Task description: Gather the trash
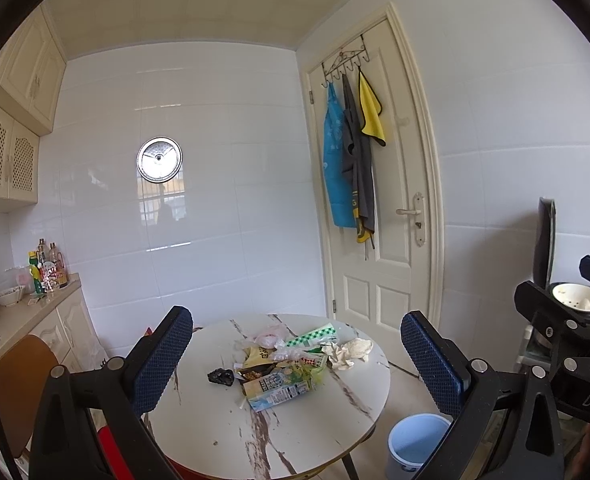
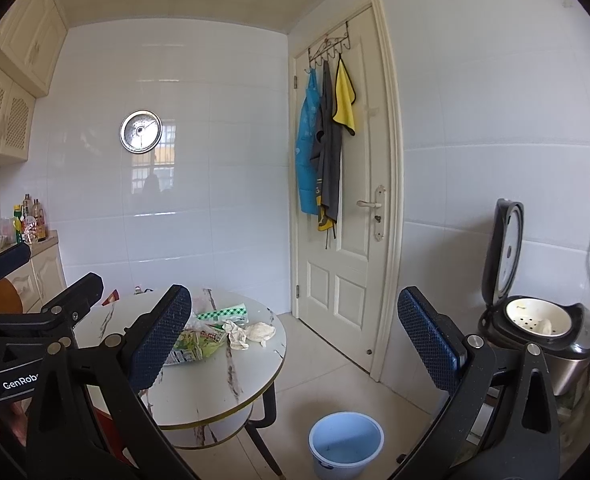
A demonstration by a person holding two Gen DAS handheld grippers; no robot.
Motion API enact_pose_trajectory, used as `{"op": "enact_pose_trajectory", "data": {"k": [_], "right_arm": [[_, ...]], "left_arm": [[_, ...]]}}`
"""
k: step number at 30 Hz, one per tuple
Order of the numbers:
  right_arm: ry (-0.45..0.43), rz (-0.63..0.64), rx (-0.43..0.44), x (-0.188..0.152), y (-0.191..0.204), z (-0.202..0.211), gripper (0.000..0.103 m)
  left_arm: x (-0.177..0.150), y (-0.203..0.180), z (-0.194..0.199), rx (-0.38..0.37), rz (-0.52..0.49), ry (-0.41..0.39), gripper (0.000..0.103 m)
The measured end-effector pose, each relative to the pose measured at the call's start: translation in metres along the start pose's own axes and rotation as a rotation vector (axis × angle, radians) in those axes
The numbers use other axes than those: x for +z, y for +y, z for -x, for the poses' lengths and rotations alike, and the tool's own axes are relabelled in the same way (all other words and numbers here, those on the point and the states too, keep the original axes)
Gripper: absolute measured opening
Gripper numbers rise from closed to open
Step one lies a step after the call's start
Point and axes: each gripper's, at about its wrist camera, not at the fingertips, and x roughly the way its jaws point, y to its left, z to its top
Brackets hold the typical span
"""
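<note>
Two side-by-side wrist views above the shared round table (image 1: pixel 199 420), facing the door (image 2: pixel 347 216).

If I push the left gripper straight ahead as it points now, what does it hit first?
Probably the trash pile on the round table, which lies between the open left gripper fingers. Aimed higher, it would pass over toward the wall; depth is unclear.

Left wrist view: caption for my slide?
Open left gripper hovers above trash pile on marble table, blue bin beside.

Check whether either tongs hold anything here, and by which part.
Nothing is held: left tongs and right tongs are open, above the round marble-pattern table.
</note>
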Motion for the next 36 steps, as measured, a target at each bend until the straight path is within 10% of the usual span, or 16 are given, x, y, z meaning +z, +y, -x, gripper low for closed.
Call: {"op": "enact_pose_trajectory", "data": {"k": [24,36], "right_arm": [[0.011,0.016,-0.005,-0.001,0.002,-0.01,0.103],[0.066,0.076,-0.003,-0.009,0.008,-0.068,0.103]], "left_arm": [[-0.005,0.011,-0.014,-0.008,0.025,0.029,0.102],[-0.02,0.069,-0.094,0.036,0.062,0.131,0.102]]}}
